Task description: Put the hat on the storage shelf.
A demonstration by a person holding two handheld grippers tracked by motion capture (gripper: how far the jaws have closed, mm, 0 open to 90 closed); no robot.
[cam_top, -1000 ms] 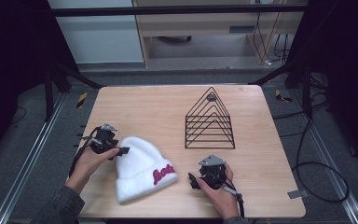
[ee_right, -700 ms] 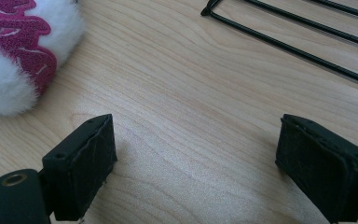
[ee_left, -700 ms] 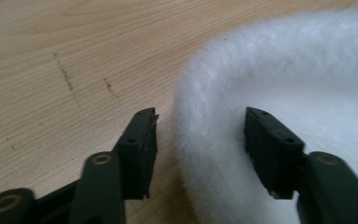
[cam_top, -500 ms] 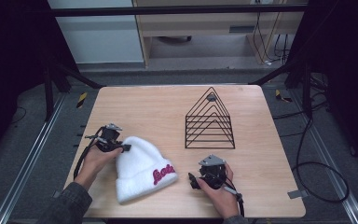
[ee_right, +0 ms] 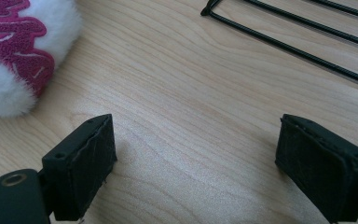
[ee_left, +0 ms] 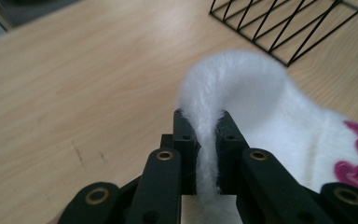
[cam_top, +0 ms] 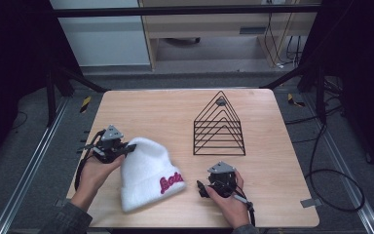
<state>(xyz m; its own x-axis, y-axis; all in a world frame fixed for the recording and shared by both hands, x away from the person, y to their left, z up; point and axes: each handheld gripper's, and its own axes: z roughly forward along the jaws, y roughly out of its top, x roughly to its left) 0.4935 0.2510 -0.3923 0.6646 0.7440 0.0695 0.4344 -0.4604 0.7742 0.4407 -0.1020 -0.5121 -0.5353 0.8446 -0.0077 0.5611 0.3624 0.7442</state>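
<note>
1. Left gripper (cam_top: pixel 126 148) shifted a little toward the table's near edge and inward since a second ago; now pressed against the upper left rim of the white beanie (cam_top: pixel 146 173); jaws pinched on a raised fold of its fabric in the left gripper view (ee_left: pixel 208 154).
2. Left forearm and sleeve (cam_top: pixel 70 220) swung from the far lower-left corner toward the table; now entering closer to the beanie.
3. Beanie's upper left edge lifted slightly into a hump beside the jaws.

Even overhead light keeps the tabletop (cam_top: pixel 175 112) bright while the surrounding floor lies dim. Shadows are soft and short. In the gripper views the near fingers (ee_right: pixel 81 163) look slightly blurred.
</note>
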